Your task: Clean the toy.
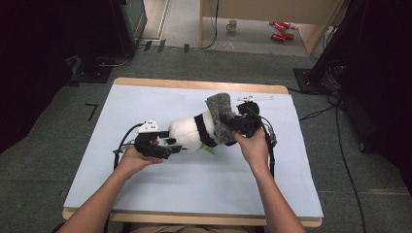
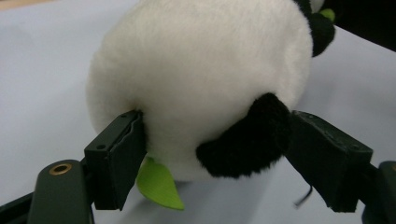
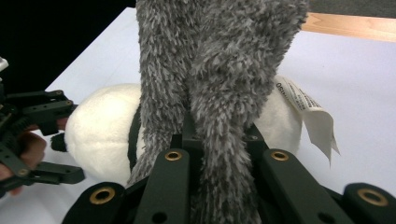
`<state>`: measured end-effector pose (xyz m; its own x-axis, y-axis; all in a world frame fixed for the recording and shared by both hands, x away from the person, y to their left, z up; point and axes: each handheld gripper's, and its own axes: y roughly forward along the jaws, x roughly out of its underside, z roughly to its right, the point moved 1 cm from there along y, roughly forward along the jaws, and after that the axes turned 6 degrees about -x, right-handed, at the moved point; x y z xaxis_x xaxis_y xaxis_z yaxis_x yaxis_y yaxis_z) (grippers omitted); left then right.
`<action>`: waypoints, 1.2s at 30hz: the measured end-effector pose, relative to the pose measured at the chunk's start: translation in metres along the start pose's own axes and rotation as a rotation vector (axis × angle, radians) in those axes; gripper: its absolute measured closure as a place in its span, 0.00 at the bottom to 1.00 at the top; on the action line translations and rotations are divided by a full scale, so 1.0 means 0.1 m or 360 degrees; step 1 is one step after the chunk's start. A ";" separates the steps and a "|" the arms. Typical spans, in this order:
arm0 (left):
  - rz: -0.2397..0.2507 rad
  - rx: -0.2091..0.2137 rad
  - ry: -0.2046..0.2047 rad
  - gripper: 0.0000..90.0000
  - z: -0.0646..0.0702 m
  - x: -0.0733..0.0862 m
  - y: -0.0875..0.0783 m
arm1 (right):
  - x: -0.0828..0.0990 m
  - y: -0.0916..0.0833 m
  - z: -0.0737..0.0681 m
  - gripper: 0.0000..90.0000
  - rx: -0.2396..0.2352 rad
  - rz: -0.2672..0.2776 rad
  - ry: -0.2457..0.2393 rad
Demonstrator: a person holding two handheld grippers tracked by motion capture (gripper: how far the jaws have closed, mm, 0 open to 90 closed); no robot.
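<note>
- Since the table (image 1: 145, 194) bears everything, I start there: its pale blue top is bare around the work, and the panda (image 1: 189, 133) lies on its side near the middle, rump toward my left hand, head end toward my right.
- The panda looks light, plump and squashy; I judge its fur slippery under hard pads, so a bulge of stuffing or a limb is the place to pinch, not the round body.
- The grey cloth (image 1: 221, 116), a shaggy fleece piece, is draped over the panda's head end. It is limp and will sag and stretch, so I take it by a bunched fold.
- My right gripper (image 3: 219, 140) is clenched tight on such a fold of the cloth, the pile spilling out on both sides of the jaws.
- My left gripper (image 2: 215, 154) is released: its jaws stand wide on either side of the panda's rump, one pad beside the white fur, the other beside a black foot (image 2: 247, 144), neither squeezing.
- A green leaf (image 2: 159, 184) pokes out beneath, and a white tag (image 3: 308, 112) hangs off the panda's far side.
</note>
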<state>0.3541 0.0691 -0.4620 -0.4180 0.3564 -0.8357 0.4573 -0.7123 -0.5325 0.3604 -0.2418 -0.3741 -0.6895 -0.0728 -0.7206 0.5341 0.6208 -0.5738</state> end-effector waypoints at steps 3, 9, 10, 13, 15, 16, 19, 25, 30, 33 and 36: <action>0.0073 -0.0092 0.0049 0.32 0.04 0.02 0.06 | 0.00 -0.01 0.01 0.88 -0.0002 0.0010 0.0012; 0.0113 -0.0146 0.0014 0.56 0.04 0.01 0.04 | -0.05 -0.09 -0.11 0.88 -0.0102 0.0084 0.0009; 0.0117 -0.0155 0.0017 0.58 0.05 0.00 0.04 | -0.06 -0.08 -0.17 0.88 -0.0122 0.0085 -0.0008; 0.0113 -0.0156 0.0016 0.61 0.07 -0.01 0.03 | -0.06 -0.02 -0.38 0.88 -0.0197 0.0066 -0.0062; 0.0106 -0.0155 0.0015 0.63 0.08 -0.02 0.03 | -0.04 0.07 -0.52 0.88 -0.0259 0.0041 -0.0090; 0.0103 -0.0149 0.0013 0.63 0.08 -0.03 0.02 | -0.02 0.12 -0.58 0.88 -0.0282 0.0021 -0.0102; 0.0080 -0.0115 -0.0019 0.63 0.06 -0.03 0.02 | 0.07 0.31 -0.73 0.88 -0.0348 -0.0041 -0.0130; 0.0053 -0.0100 -0.0030 0.66 0.06 -0.03 0.02 | 0.23 0.59 -0.71 0.87 -0.0284 -0.0114 -0.0186; 0.0045 -0.0106 -0.0053 0.68 0.05 -0.05 0.02 | 0.16 0.47 -0.54 0.87 -0.0125 -0.0118 -0.0193; 0.0043 -0.0099 -0.0038 0.69 0.07 -0.06 0.02 | 0.14 0.37 -0.35 0.88 -0.0109 -0.0115 -0.0122; 0.0037 -0.0098 -0.0061 0.69 0.07 -0.07 0.03 | 0.11 0.26 -0.26 0.88 -0.0091 -0.0105 -0.0103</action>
<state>0.3533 0.0603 -0.4566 -0.4356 0.3157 -0.8429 0.5143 -0.6812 -0.5210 0.3539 -0.2067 -0.3868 -0.6884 -0.1641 -0.7065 0.4583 0.6566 -0.5990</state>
